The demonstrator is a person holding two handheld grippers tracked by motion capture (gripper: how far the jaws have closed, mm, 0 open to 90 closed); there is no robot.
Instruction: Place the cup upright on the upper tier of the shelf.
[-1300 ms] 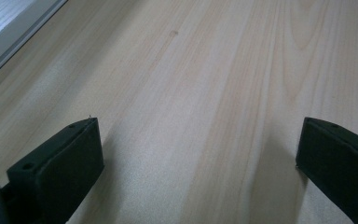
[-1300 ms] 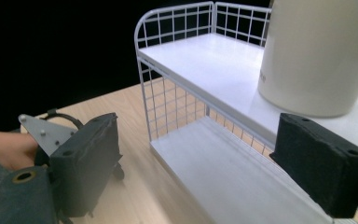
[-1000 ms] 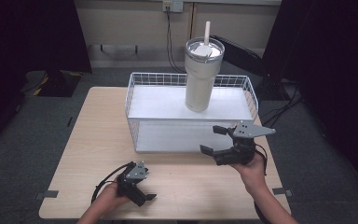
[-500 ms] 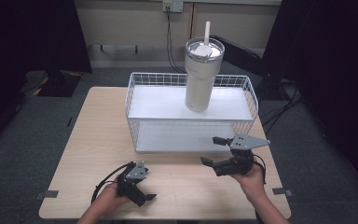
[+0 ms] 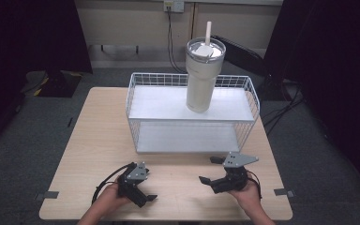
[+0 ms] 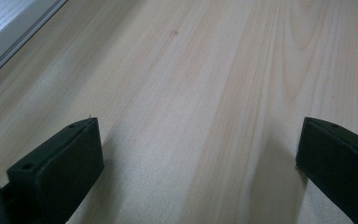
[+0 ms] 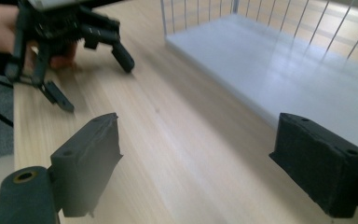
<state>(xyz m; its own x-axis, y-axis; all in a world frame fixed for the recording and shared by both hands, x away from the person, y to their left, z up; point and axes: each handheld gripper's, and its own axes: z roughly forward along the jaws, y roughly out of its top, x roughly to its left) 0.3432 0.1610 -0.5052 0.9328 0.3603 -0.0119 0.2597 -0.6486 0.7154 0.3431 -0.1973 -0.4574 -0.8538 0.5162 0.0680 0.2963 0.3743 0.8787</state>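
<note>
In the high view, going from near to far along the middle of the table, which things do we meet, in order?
Black left hand-held gripper and black right hand-held gripper, side by side → white wire basket → cream tumbler with straw standing in the basket.

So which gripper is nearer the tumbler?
Right. The right gripper sits on the table just in front of the basket, nearly below the tumbler. The left gripper lies farther toward the near-left edge.

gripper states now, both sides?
Left gripper: open, empty, low over the table.
Right gripper: open, empty, near the wire basket.
</note>
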